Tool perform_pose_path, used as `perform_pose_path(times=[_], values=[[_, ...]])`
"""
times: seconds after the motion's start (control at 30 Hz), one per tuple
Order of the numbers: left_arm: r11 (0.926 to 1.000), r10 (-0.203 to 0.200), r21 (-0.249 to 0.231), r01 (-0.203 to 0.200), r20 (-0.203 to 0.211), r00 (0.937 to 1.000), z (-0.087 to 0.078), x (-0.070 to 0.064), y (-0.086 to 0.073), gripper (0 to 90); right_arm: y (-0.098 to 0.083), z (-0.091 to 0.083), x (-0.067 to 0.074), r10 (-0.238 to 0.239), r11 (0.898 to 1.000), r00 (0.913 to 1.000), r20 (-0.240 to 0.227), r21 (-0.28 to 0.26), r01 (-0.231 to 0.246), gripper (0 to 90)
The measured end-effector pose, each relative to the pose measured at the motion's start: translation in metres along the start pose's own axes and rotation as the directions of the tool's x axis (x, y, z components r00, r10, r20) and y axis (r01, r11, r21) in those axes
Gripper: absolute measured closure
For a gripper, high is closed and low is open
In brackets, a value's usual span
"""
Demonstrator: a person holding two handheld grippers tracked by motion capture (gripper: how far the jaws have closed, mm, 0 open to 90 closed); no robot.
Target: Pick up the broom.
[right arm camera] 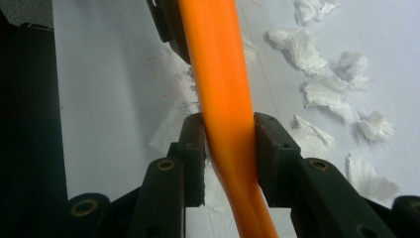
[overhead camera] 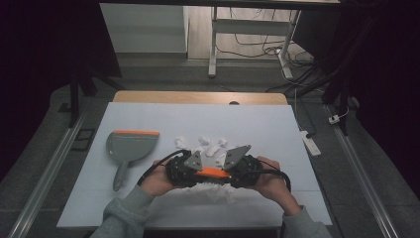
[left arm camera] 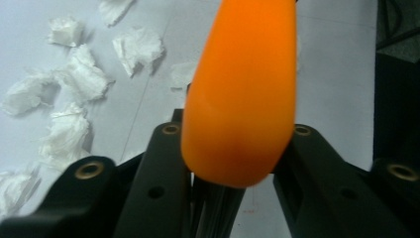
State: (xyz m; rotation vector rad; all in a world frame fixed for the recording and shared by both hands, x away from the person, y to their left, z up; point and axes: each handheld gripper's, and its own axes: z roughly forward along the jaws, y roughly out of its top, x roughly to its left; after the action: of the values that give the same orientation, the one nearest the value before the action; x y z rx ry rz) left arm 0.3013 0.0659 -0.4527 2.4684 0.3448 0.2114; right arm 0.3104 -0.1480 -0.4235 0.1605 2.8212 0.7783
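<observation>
Right gripper (right arm camera: 229,148): clamped on orange brush handle (right arm camera: 223,99), above counter (overhead camera: 277,129). Left gripper (left arm camera: 233,158): jaws flank handle's rounded end, contact unclear. Paper scraps (overhead camera: 210,146) beneath; dustpan (overhead camera: 130,146) left.

A bright orange handle (overhead camera: 212,173) sits between two black grippers, the left gripper (overhead camera: 184,170) and the right gripper (overhead camera: 243,169), each topped with a grey plate. White crumpled paper scraps (overhead camera: 210,147) dot the pale blue-white desk (overhead camera: 257,129). The dustpan (overhead camera: 130,145) is grey with an orange edge. The sleeves (overhead camera: 124,215) are grey-green.
</observation>
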Motion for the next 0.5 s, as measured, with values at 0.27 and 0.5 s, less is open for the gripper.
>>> perform_pose_path(times=[0.27,0.5], values=[[0.9839,-0.162,-0.094,0.152,-0.104,0.9814,-0.017,0.003,-0.009,43.3,-0.005,-0.006,-0.006,0.049,0.998,0.9985,0.023,-0.043,-0.048,68.0],[0.9464,-0.286,-0.207,0.248,-0.179,0.9415,-0.043,-0.002,-0.032,37.2,-0.007,-0.012,-0.014,0.078,0.995,0.996,0.042,-0.066,-0.075,68.1]])
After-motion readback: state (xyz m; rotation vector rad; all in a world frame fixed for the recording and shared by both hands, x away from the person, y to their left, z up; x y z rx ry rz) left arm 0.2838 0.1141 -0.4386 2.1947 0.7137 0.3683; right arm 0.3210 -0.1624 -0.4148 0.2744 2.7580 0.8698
